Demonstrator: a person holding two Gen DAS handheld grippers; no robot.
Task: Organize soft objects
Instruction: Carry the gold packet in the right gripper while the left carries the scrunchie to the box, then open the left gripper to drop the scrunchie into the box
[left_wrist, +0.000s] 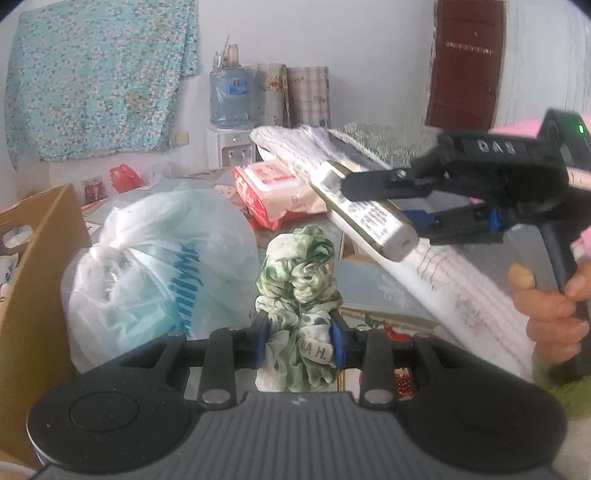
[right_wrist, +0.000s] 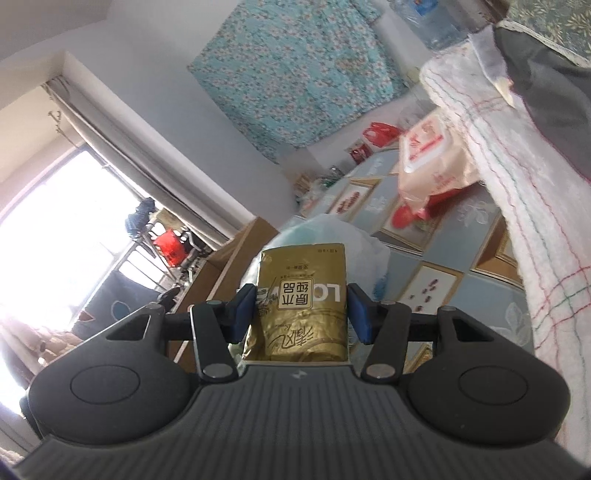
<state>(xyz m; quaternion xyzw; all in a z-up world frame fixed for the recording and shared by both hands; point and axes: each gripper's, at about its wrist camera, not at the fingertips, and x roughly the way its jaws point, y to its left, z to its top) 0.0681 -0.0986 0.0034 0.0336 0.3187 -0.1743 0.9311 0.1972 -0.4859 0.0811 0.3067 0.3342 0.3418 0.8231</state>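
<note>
Left wrist view shows the left gripper (left_wrist: 301, 345) squeezing a soft green and white cloth scrunchie (left_wrist: 297, 288) between its blue pads (left_wrist: 263, 345). The jaws are nearly together, and the scrunchie sticks up out of them. It hangs in the air above the patterned tabletop (left_wrist: 369, 288), close to the tied white plastic bag (left_wrist: 155, 266) and the brown cardboard box (left_wrist: 40, 258) at the left edge.

The right gripper (left_wrist: 384, 206) is about half open and holds a shiny gold tissue pack (left_wrist: 369, 214). In the right wrist view the gold pack (right_wrist: 303, 302) sits between the blue pads (right_wrist: 360, 314). The left pad presses it; the right one looks just beside it, so the hold may be a bit loose.

Both things look ready to go into the box, I think. To do it well, keep both squeezes firm, carry each thing over the box's open top, and go low before letting go. Keep the two grippers apart so they don't bump, and steer around the bag.
</note>
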